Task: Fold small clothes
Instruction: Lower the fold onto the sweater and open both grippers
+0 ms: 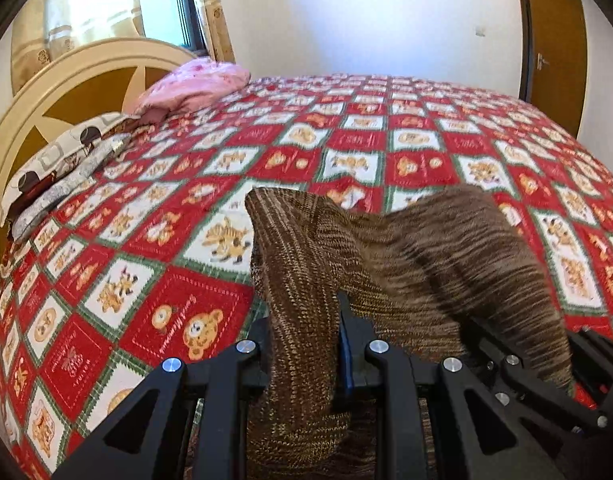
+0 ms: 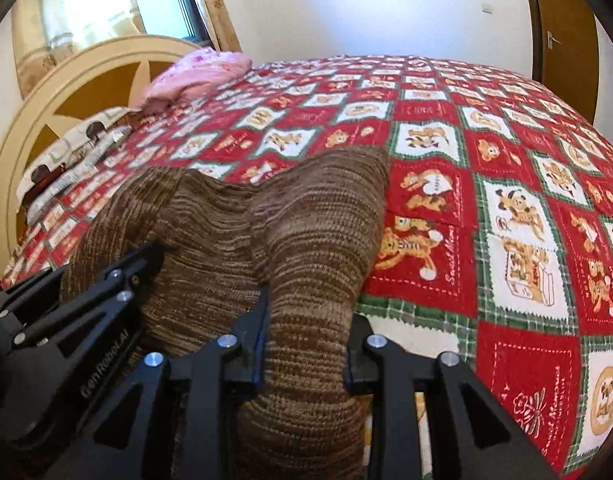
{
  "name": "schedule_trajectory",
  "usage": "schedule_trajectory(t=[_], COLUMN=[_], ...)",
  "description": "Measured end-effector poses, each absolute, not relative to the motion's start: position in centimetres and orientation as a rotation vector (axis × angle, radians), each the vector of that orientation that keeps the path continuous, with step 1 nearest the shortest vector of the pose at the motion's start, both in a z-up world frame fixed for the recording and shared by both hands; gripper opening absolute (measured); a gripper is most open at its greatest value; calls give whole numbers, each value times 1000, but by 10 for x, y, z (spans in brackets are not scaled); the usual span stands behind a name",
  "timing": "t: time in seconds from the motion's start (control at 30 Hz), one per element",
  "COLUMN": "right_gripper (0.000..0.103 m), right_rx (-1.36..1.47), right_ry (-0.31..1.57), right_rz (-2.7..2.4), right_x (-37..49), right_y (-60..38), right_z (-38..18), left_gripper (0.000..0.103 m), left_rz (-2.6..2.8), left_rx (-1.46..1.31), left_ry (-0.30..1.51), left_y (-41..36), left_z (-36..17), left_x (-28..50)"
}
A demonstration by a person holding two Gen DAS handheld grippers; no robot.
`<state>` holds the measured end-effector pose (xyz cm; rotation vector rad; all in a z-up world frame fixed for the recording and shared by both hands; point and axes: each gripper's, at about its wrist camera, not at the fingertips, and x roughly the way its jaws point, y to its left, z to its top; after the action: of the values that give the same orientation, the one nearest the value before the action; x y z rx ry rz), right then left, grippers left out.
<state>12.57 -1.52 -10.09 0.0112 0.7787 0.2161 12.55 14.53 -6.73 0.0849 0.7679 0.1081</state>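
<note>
Each tool, left [image 1: 304,354] and right [image 2: 306,344], pinched one sweater [image 2: 266,220] edge, stretching it for folding above the bed [image 2: 506,200].

A knitted garment [image 1: 446,248] hangs above the near part of the bed [image 1: 346,144], stretched between the two grippers. Its left end passes between the fingers of the left gripper [image 1: 304,344]; its right end passes between the fingers of the right gripper [image 2: 306,344]. In the left wrist view, the right gripper lies at the lower right edge. At the far left of the bed, pillows [image 1: 62,164] lie against the headboard [image 1: 46,92], with a bundled cloth [image 1: 194,84] behind them. A window [image 1: 162,0] stands behind the headboard; a door [image 1: 554,40] stands at the far right.
</note>
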Motion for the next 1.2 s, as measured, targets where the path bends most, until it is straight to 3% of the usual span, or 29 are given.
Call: schedule_trajectory(t=[0.07,0.13,0.2,0.5,0.57,0.6,0.63,0.73,0.8,0.87,0.93,1.2], right_gripper=[42,57,62,63,48,23,11,13,17,27,61,67], right_rx=[20,35,60,73,8,-18,-34,28,54,81,135,145], right_ry=[785,799,792,726,710,711,723,738,739,758,794,883], right_rz=[209,184,170,106,106,117,126,184,197,211,258,320], right_x=[127,127,120,72,58,57,53,38,28,22,23,31], right_y=[-17,-23,-31,-44,-37,-35,-36,-49,-57,-62,-65,-44], right_z=[-102,-102,-97,-71,-68,-68,-69,-72,-74,-77,-83,-112], left_gripper=[25,25,25,25,25,25,25,25,25,25,25,26], left_rz=[120,123,125,134,139,137,141,121,92,69,50,25], left_rx=[110,135,142,138,150,160,170,108,31,-22,-43,-227], left_ry=[794,789,781,779,770,762,757,783,795,794,791,833], left_y=[144,142,140,139,139,140,142,159,171,178,180,204], left_z=[-73,-73,-70,-62,-58,-55,-54,-56,-57,-59,-62,-74], left_x=[129,127,123,99,90,84,76,54,39,24,14,16])
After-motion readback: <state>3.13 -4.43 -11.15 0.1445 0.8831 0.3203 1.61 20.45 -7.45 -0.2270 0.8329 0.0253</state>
